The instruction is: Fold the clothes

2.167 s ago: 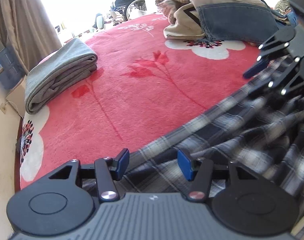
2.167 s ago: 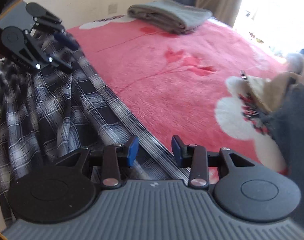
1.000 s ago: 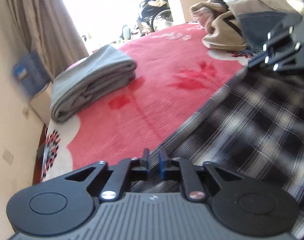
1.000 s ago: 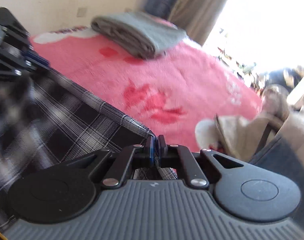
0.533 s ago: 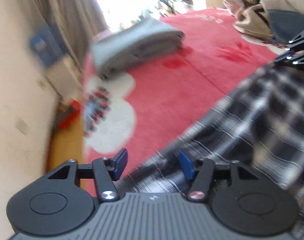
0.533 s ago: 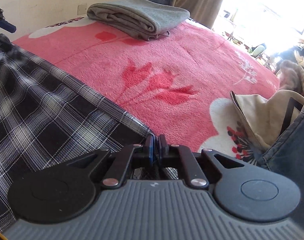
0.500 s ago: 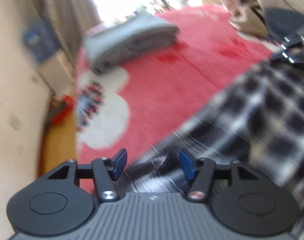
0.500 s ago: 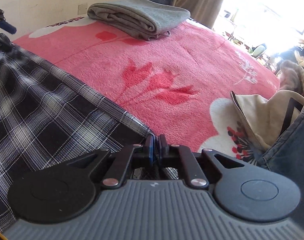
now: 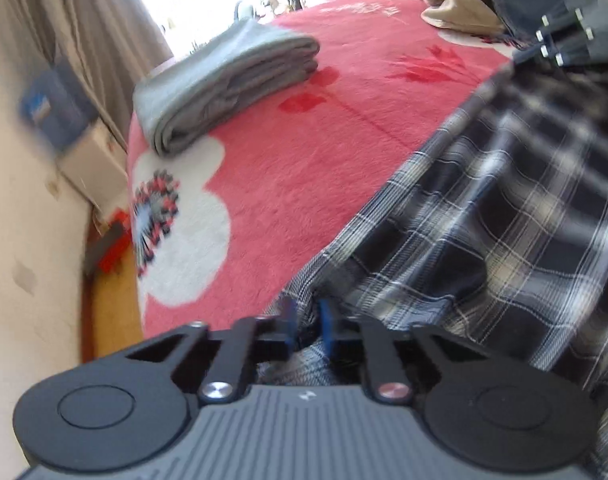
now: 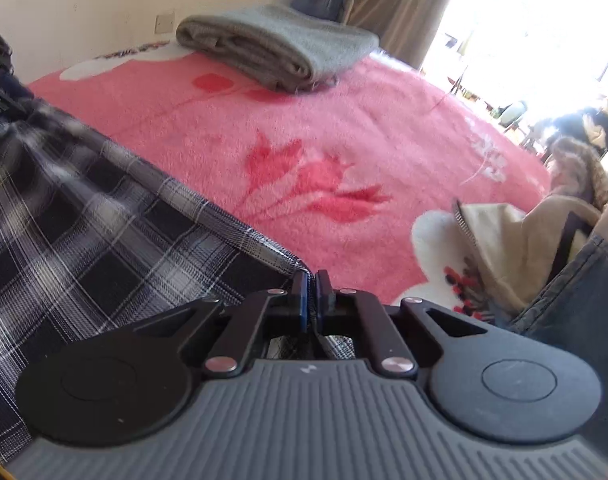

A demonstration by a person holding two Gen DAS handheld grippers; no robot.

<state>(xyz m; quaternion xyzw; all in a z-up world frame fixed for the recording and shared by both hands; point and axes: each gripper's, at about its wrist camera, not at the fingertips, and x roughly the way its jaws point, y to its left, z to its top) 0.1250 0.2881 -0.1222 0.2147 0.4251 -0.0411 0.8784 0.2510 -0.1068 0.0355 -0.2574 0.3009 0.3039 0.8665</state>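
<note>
A black-and-white plaid garment [image 9: 484,232] lies stretched over the red flowered blanket [image 9: 304,152]. My left gripper [image 9: 306,320] is shut on its hem at one end. My right gripper [image 10: 311,292] is shut on the hem of the plaid garment [image 10: 83,232] at the other end. The right gripper also shows at the top right of the left wrist view [image 9: 560,40]. The hem runs taut between the two grippers.
A folded grey garment [image 9: 227,84] lies near the blanket's far corner, also in the right wrist view [image 10: 279,48]. A heap of beige and denim clothes [image 10: 544,248] sits beside the right gripper. A wall, curtain and bed edge lie to the left [image 9: 35,200].
My left gripper, open half a second ago, has closed on the plaid hem. My right gripper has stayed shut on the hem. Both views have shifted a little and the cloth is pulled tauter.
</note>
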